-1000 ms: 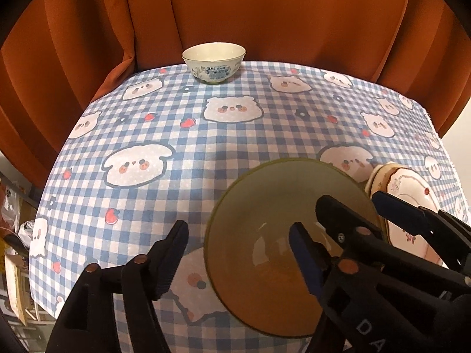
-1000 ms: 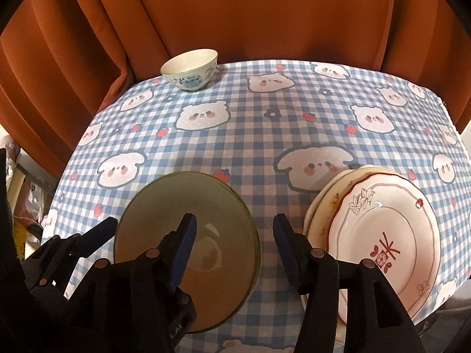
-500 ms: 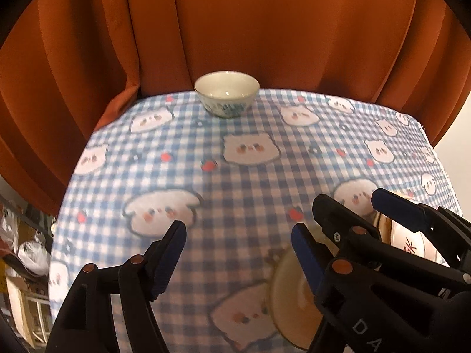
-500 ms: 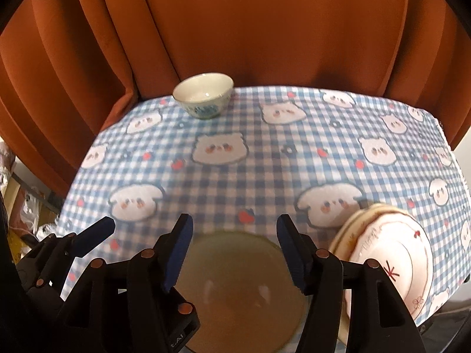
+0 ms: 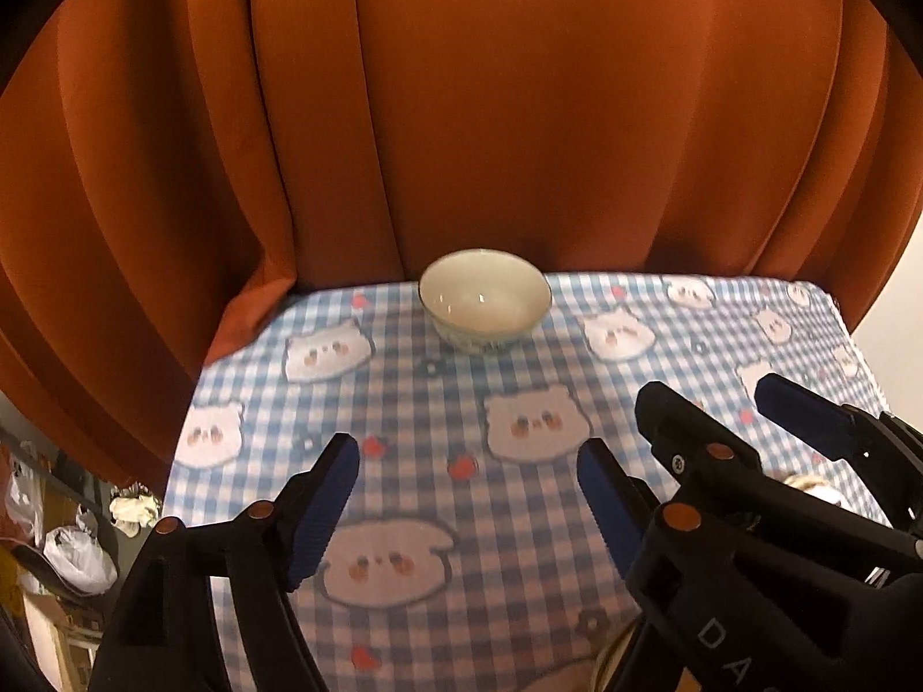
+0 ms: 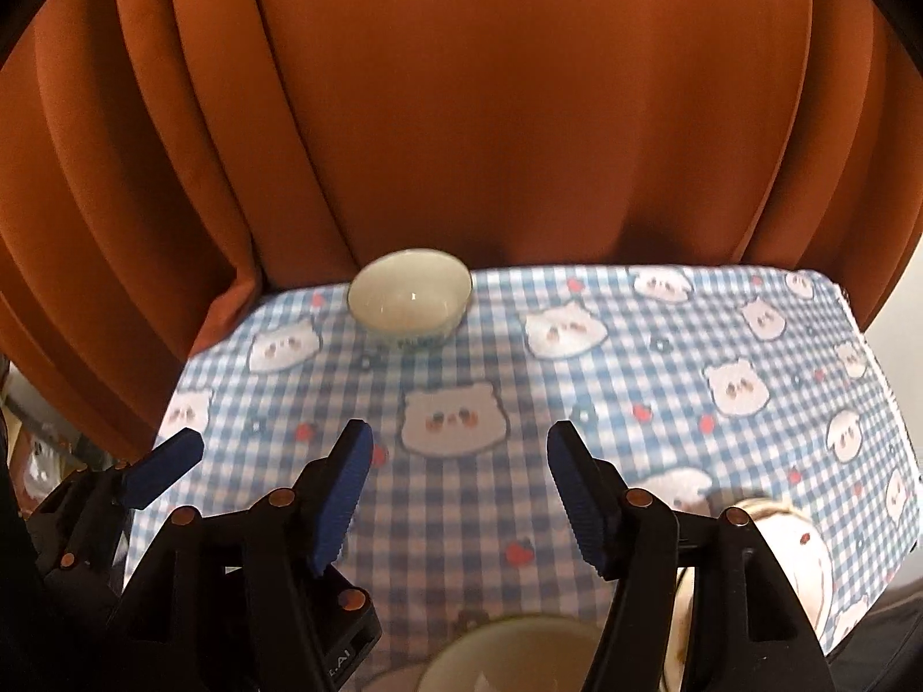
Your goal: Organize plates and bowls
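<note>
White bowl [image 5: 483,300] | far on worktop [image 5: 438,403], yours to collect | plates [image 6: 802,542] stacked near right | both jaws wide apart, empty.

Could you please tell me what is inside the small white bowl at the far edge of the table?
The small white bowl looks empty: only its glossy pale inside shows. Its near wall hides the near side of the bottom.

Bowl [image 5: 483,300] far: glossy glazed ceramic. Tablecloth [image 5: 461,432]: matt woven check cloth. Curtain [image 5: 461,115]: matt, smooth orange fabric. Gripper fingers [image 6: 340,496]: black matt plastic, ribbed blue rubbery pads, copper-coloured metal rivets. Near bowl [image 6: 513,657]: glossy, blurred.
</note>
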The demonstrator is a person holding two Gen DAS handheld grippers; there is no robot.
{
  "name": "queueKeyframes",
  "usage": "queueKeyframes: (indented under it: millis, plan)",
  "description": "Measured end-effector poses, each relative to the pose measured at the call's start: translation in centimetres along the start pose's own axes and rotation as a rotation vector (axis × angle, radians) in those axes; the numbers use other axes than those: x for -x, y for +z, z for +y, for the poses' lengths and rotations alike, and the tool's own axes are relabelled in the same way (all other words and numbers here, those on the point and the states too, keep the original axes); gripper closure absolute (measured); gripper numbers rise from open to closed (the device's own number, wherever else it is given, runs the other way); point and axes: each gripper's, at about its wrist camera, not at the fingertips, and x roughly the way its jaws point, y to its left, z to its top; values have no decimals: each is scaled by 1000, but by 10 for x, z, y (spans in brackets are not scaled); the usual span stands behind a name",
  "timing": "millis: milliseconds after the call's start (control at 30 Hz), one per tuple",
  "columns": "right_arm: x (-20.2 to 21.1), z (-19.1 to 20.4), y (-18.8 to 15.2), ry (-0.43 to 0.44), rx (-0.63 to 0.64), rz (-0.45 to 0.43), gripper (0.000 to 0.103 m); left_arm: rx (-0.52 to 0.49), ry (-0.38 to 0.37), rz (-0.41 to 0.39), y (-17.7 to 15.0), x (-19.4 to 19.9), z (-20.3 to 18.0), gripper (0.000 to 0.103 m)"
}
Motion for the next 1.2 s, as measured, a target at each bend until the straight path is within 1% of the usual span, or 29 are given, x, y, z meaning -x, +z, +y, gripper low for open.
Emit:
queueKeyframes:
  millis: [67, 133, 233, 400, 567, 800, 900, 967, 1133, 1167, 1200]
  plan:
    - [-1, 2, 10, -12, 2, -15, 35, 3, 3, -12, 9, -3, 1, 18]
    - [-4, 4, 19, -19, 6, -25, 33, 9, 8, -13, 17, -7, 2, 18]
    - [-12, 5, 33, -26, 12, -20, 29, 22, 14, -8, 28, -15, 3, 17]
    - [-31, 5, 53, -22, 16, -15, 28, 22, 28, -12, 47, -34, 1, 15]
    - [-59, 2, 72, -14, 37, -15, 28, 23, 32, -11, 65, -65, -1, 15]
    - [-109, -1, 89, 1, 23, -7, 28, 36, 73, 15, 79, -115, 5, 15]
    - [-133, -3, 93, -2, 10, 5, 28, 40, 96, 34, 83, -137, 8, 18]
    - [-148, -2, 95, -9, 8, 19, 28, 47, 97, 48, 84, -152, 11, 22]
    - [-182, -3, 100, -2, 6, 50, 29, 33, 123, 59, 88, -182, 11, 24]
    - [-187, -3, 100, -6, 6, 50, 32, 30, 125, 61, 89, -187, 11, 26]
    - [-193, -3, 101, -10, 6, 52, 38, 28, 125, 65, 91, -194, 11, 28]
